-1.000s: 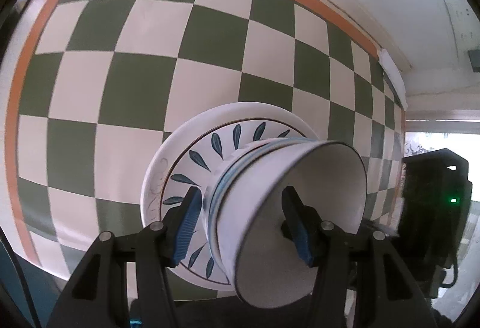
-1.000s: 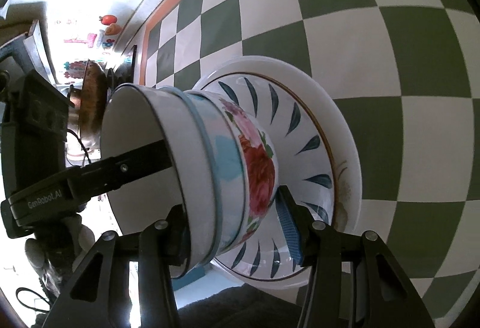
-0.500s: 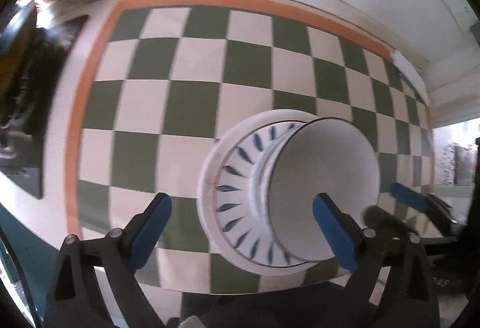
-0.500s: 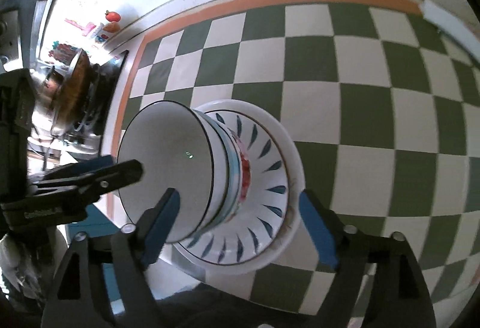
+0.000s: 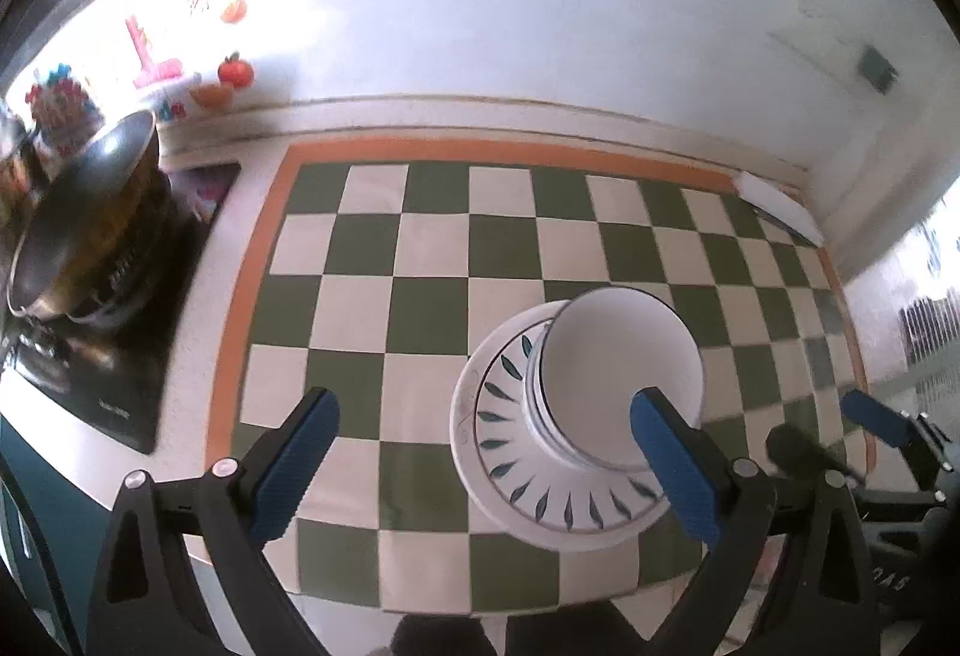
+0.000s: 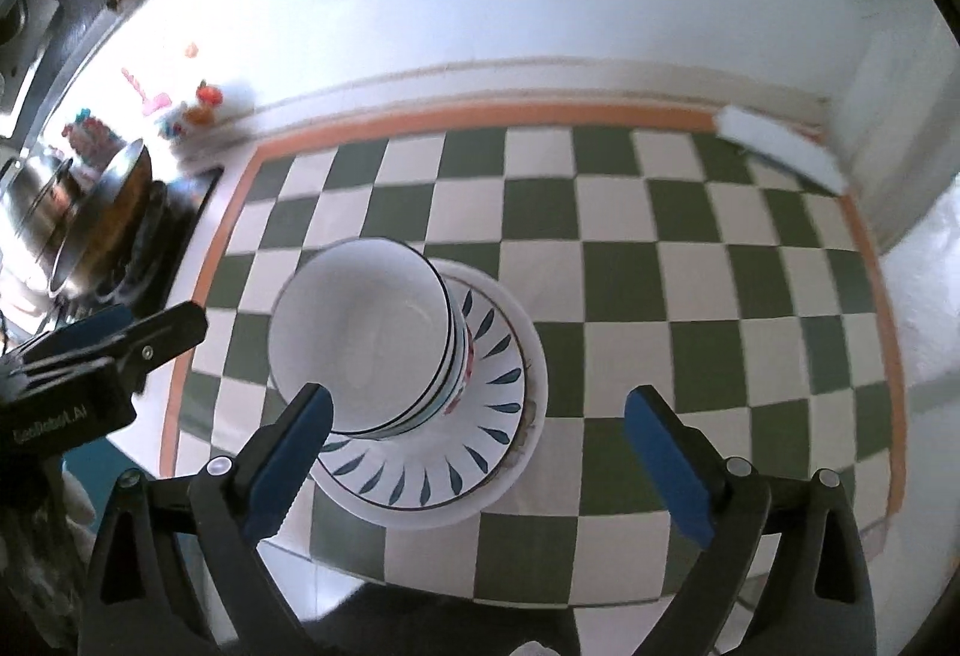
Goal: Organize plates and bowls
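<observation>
both sets of fingers (image 5: pixel 675 470) are sitting wide apart and holding nothing, with the bowls (image 6: pixel 360 338) stacked on the plate (image 6: pixel 492 452) lying between them on the table (image 6: pixel 660 296).

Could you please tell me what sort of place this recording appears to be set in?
Most likely a home kitchen: a metal pan sits on a black cooktop, beside a checkered mat holding stacked bowls on a plate.

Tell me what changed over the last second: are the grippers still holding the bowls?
No. Both let go: the left gripper and right gripper, each clamped on the stacked bowls a second ago, are now open and pulled back. The bowls stay nested on the leaf-patterned plate, in the same spot on the checkered mat.
</observation>
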Demonstrator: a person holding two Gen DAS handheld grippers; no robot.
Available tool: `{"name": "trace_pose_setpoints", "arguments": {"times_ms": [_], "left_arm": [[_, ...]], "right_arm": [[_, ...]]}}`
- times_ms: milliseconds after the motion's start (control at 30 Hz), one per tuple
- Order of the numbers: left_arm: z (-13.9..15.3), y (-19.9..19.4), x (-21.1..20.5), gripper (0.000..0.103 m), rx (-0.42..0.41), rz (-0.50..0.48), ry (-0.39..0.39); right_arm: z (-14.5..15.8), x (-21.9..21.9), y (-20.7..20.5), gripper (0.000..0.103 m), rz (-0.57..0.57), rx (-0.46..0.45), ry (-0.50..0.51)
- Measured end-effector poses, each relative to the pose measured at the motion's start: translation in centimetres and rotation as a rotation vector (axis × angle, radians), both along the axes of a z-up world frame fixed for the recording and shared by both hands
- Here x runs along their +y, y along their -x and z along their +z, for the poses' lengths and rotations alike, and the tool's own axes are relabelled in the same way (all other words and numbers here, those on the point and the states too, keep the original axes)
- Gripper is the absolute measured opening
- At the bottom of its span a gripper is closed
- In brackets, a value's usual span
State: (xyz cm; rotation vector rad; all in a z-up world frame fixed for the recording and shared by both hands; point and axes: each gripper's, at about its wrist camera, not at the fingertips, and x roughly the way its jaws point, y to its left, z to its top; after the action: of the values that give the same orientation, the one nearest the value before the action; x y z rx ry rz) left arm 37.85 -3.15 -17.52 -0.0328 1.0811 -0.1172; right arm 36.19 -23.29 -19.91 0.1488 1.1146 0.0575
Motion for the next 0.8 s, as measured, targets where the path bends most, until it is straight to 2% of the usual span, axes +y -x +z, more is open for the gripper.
{"name": "trace_pose_setpoints", "arguments": {"times_ms": [100,333,667,800], "left_arm": [[2.0,2.1,0.4,0.101,-0.046,-0.036,0.007],[6.9,7.8,1.2,0.101,-0.146,-0.097,-0.03],[12.6,17.0,2.7,0.101,-0.271,-0.038,-0.042],[13.9,20.6,3.2,0.101,-0.284,0.005,-0.054]], "right_arm": [[2.2,0.6,2.3,0.1,-0.053,-0.046,0.001],[7.4,1.8,9.1,0.101,-0.146,-0.133,0.033],[14.8,2.8,19.3,0.102,-0.155,-0.267,0.049],[17.0,2.9,23.0,0.102,-0.132,-0.307,0.049]]}}
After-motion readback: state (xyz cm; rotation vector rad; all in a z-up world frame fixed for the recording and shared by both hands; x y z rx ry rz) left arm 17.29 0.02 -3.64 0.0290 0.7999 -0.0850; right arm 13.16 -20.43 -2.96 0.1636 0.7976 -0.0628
